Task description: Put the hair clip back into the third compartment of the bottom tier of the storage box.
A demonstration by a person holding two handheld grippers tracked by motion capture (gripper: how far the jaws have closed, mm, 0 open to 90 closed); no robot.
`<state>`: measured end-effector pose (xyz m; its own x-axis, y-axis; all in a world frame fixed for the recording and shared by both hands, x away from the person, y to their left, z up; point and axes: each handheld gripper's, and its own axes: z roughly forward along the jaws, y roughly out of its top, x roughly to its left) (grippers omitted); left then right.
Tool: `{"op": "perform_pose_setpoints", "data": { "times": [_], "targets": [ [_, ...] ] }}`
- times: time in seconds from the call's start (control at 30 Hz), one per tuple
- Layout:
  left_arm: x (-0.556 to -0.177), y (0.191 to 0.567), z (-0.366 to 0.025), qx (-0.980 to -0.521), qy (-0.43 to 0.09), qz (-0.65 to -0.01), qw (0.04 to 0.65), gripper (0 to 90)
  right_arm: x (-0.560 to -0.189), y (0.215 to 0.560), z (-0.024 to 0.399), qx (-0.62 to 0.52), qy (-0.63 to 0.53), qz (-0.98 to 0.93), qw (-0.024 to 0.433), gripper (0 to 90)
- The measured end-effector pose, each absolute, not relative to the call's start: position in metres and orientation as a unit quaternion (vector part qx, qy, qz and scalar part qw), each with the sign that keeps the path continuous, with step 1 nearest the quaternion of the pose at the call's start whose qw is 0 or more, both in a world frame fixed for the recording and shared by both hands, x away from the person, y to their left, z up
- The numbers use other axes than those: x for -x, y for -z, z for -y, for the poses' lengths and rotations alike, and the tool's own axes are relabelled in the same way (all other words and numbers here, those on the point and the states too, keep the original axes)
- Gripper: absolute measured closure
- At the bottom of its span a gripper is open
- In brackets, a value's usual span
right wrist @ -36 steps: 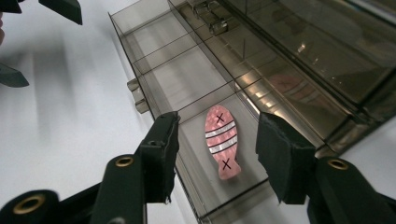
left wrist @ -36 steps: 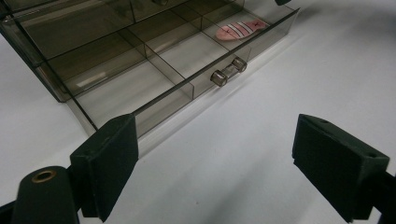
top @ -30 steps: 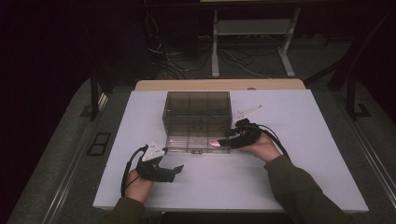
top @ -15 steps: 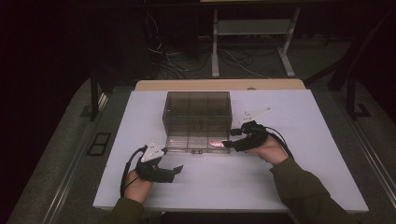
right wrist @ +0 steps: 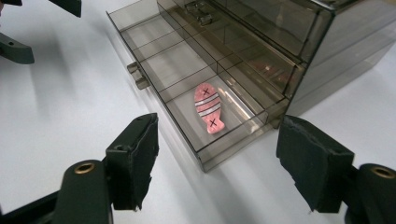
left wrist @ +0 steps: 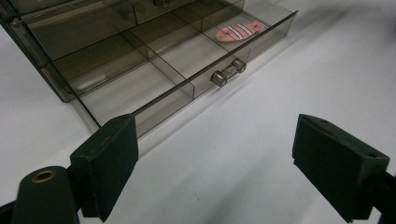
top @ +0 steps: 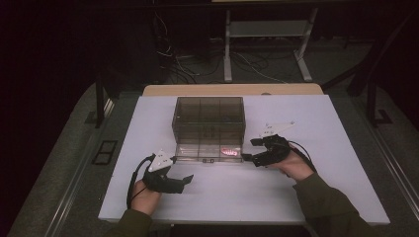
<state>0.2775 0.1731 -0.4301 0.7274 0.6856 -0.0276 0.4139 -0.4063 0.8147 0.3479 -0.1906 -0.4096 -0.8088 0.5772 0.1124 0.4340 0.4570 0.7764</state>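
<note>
Tongs first: found the right gripper open, caught its jaws just opening wider, and saw nothing held between them. Found the left gripper open too and empty, parked low over the table.

Spotted the pink fish lying flat in the pulled-out drawer, in the front compartment at its right end – striped, with a little cross near each end. Didn't see it touching either gripper.

Now the bit that matters. From the right gripper view, saw the fish just ahead of the jaws and a touch left of their middle, past the drawer's near corner and down inside the walls. Read its long axis as running along the drawer's front in the high view, so roughly end-on toward the right jaws. Would guess a grab from there needs a wrist turn to close across the narrow body rather than along it.

Put the right hand as clearly the nearer one – just beside that end of the drawer. Placed the left off the drawer's other front corner, well apart from the fish, closer to the little handle at the front.

Beyond that, noticed the smoky organiser box behind the drawer, upper trays shut as far as could be told.
</note>
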Motion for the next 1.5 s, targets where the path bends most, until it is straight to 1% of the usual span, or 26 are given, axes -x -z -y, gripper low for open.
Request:
{"op": "perform_pose_setpoints", "data": {
  "times": [0.2, 0.77, 1.5],
  "targets": [
    [-0.278, 0.431, -0.173, -0.824, -0.158, -0.333, 0.430, 13.6, -0.342, 0.411, 0.197, -0.305, -0.430, -0.844, 0.097, 26.1],
    [-0.278, 0.431, -0.173, -0.823, -0.157, -0.335, 0.430, 13.6, -0.326, 0.417, 0.216, -0.315, -0.436, -0.835, 0.113, 20.5],
    [-0.278, 0.431, -0.172, -0.822, -0.159, -0.335, 0.432, 13.6, -0.304, 0.421, 0.241, -0.330, -0.441, -0.824, 0.135, 19.0]
  ]
}}
